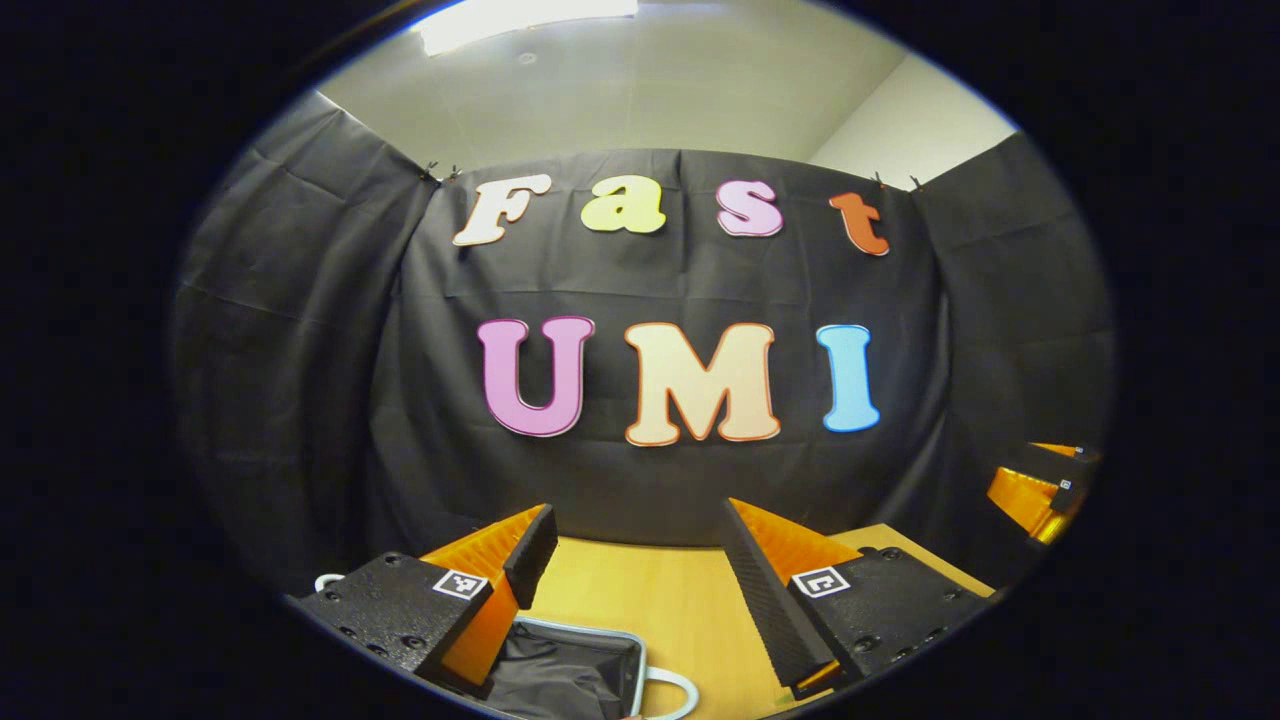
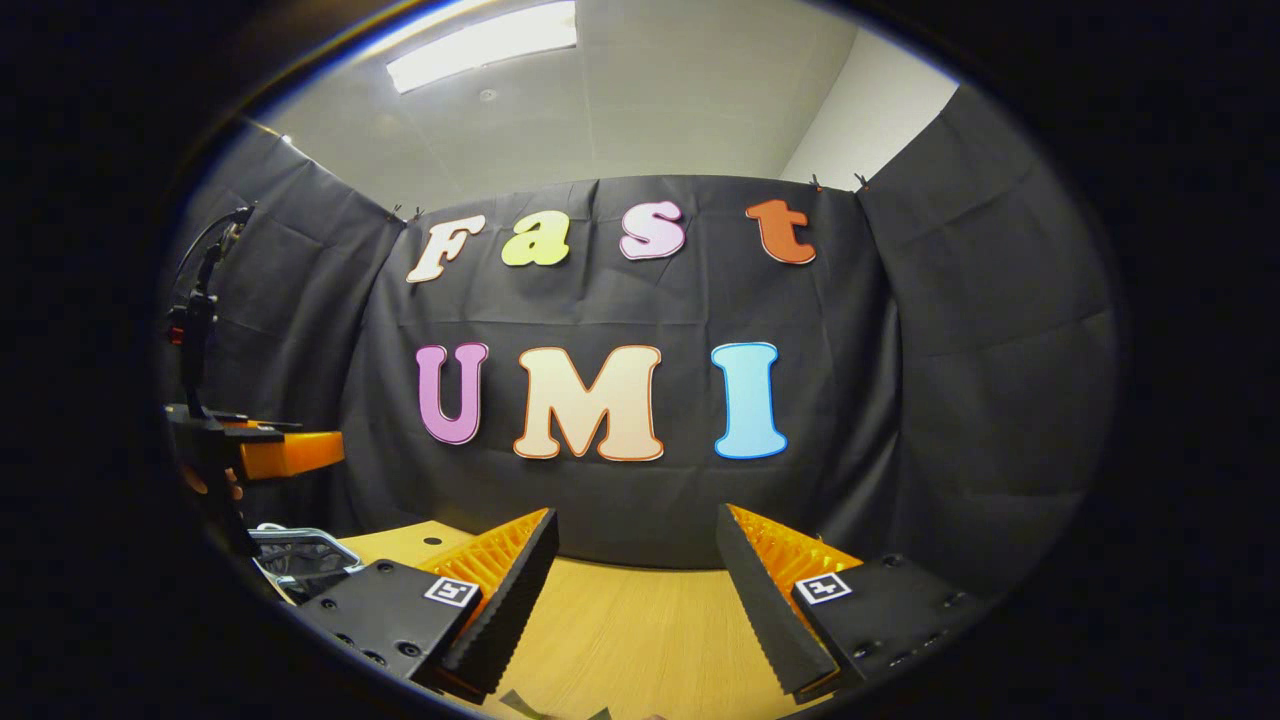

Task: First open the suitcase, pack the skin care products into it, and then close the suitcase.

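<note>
Both claws are hanging spread and empty above the wooden table (image 1: 660,600): the left claw (image 1: 640,560) over the suitcase (image 1: 575,675), lying open with its soft dark lining showing; the right claw (image 2: 635,575) beside it. The shell is probably stiff and light; its pale rim handle (image 1: 672,688) is offering the surest hold.

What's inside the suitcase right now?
The suitcase lies open on the table; dark lining shows inside. The left gripper covers part, so packed items cannot be confirmed.
</note>
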`<control>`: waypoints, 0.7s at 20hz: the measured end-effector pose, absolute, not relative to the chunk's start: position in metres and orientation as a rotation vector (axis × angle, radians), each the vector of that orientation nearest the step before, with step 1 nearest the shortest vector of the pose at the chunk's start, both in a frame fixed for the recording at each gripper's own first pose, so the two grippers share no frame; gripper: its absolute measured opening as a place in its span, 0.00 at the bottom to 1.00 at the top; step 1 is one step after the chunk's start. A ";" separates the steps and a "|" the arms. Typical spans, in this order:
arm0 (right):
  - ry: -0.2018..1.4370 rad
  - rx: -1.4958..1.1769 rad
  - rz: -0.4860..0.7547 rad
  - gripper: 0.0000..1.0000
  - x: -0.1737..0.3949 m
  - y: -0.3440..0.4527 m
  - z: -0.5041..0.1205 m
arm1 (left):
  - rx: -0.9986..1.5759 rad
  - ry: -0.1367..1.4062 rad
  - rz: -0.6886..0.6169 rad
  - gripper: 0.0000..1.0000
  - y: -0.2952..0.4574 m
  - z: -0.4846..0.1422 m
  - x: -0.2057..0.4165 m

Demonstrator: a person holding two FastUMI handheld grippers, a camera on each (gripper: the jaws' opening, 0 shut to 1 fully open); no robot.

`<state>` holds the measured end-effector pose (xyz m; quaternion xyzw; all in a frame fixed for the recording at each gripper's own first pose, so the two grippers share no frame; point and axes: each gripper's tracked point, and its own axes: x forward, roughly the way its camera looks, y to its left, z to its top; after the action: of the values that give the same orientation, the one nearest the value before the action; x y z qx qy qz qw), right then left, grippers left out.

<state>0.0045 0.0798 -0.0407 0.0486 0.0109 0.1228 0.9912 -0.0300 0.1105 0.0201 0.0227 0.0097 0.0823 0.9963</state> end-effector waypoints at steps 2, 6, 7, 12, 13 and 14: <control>0.020 0.102 0.247 0.98 0.001 0.075 -0.044 | 0.061 0.033 0.143 0.94 0.094 0.013 -0.030; 0.029 0.098 0.263 0.98 -0.006 0.073 -0.053 | 0.041 0.041 0.094 0.94 0.058 0.001 -0.033; 0.034 0.099 0.266 0.98 -0.008 0.072 -0.056 | 0.038 0.050 0.082 0.94 0.050 -0.003 -0.034; 0.038 0.091 0.274 0.98 -0.013 0.063 -0.060 | 0.037 0.118 -0.019 0.94 0.005 -0.035 -0.034; 0.043 0.089 0.275 0.98 -0.014 0.062 -0.063 | 0.029 0.139 -0.039 0.94 -0.003 -0.045 -0.034; 0.050 0.088 0.276 0.98 -0.014 0.060 -0.066 | 0.024 0.161 -0.053 0.94 -0.009 -0.056 -0.034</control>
<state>-0.0143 0.0604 -0.0656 0.0440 0.0251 0.1375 0.9892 -0.0341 -0.0092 -0.0558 0.0118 0.0806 -0.0266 0.9963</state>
